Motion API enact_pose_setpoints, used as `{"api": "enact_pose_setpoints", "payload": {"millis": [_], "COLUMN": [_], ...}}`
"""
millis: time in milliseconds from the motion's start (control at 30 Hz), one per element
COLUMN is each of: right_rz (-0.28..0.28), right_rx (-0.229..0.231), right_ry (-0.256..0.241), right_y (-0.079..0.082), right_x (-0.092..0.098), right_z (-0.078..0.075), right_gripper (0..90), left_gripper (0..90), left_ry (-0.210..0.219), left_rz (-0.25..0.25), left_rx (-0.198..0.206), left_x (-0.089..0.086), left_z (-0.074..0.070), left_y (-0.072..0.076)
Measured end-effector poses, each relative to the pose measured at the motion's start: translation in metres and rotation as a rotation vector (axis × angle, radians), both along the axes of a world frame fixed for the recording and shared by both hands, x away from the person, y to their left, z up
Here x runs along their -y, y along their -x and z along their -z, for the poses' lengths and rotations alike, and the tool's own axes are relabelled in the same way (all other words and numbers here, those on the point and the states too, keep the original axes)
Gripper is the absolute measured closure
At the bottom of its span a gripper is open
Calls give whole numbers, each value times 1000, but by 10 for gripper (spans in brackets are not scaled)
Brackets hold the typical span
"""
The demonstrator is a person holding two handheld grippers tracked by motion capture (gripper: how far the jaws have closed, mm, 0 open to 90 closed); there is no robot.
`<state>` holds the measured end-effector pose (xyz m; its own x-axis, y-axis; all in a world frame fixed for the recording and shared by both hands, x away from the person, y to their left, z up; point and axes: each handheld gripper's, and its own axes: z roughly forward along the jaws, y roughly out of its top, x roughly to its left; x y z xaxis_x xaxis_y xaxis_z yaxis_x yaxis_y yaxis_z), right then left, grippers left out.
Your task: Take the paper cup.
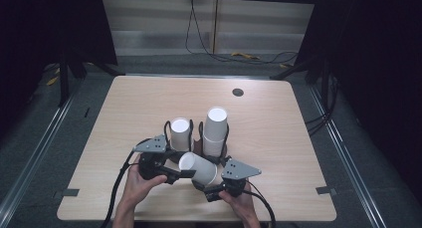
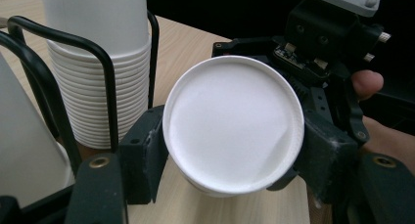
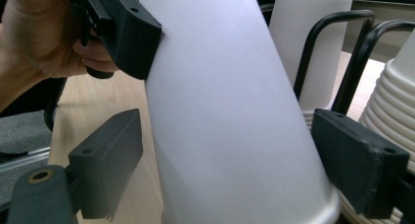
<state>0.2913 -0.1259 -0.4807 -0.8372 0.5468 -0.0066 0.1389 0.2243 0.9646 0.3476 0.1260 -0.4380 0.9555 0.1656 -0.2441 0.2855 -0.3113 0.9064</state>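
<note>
At the near edge of the table (image 1: 278,138) the person's two hands hold the grippers close together, with a single white paper cup (image 1: 198,169) lying on its side between them. The left gripper (image 1: 183,173) has its jaws closed on the cup near its base: in the left gripper view the round white bottom of the cup faces the camera, and the black pads (image 2: 147,155) press against it on both sides. The right gripper (image 1: 209,188) sits just beside the cup's wider end. In the right gripper view its jaws stand wide, one on either side of the cup's wall; the right one seems to meet the rim, while the left one stands clear with a gap, so the cup is not clamped by them. The left hand (image 1: 137,185) and right hand (image 1: 244,203) wrap the gripper bodies from below.

Just behind the cup stands a black wire holder (image 1: 199,133) carrying two stacks of upturned white cups: a shorter stack (image 1: 180,133) on the left and a taller stack (image 1: 215,131) on the right. Farther back, near the far edge, a small dark round hole (image 1: 238,92) shows in the tabletop.
</note>
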Motion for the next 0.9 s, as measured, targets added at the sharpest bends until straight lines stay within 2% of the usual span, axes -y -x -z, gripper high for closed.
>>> {"api": "enact_pose_setpoints", "payload": {"millis": [167, 267, 533, 667, 733, 900], "right_rz": [-6, 9, -8, -13, -14, -16], "right_rx": [-4, -5, -10, -12, -18, -27], "right_ry": [9, 30, 38, 28, 20, 17], "right_y": [-1, 0, 3, 3, 2, 2], "right_x": [-2, -2, -2, 0, 2, 3], "right_z": [5, 7, 9, 7, 6, 5], "right_gripper": [143, 186, 238, 246, 248, 254], "left_gripper": [347, 347, 334, 330, 331, 276], "left_ry": [20, 26, 27, 47, 74, 62], "left_rz": [2, 2, 6, 1, 1, -11], "left_rx": [-13, -18, -24, -16, -22, -32], "left_x": [2, 1, 0, -1, -2, -3], "left_z": [2, 3, 5, 5, 7, 9], "left_y": [0, 0, 1, 1, 1, -1]}}
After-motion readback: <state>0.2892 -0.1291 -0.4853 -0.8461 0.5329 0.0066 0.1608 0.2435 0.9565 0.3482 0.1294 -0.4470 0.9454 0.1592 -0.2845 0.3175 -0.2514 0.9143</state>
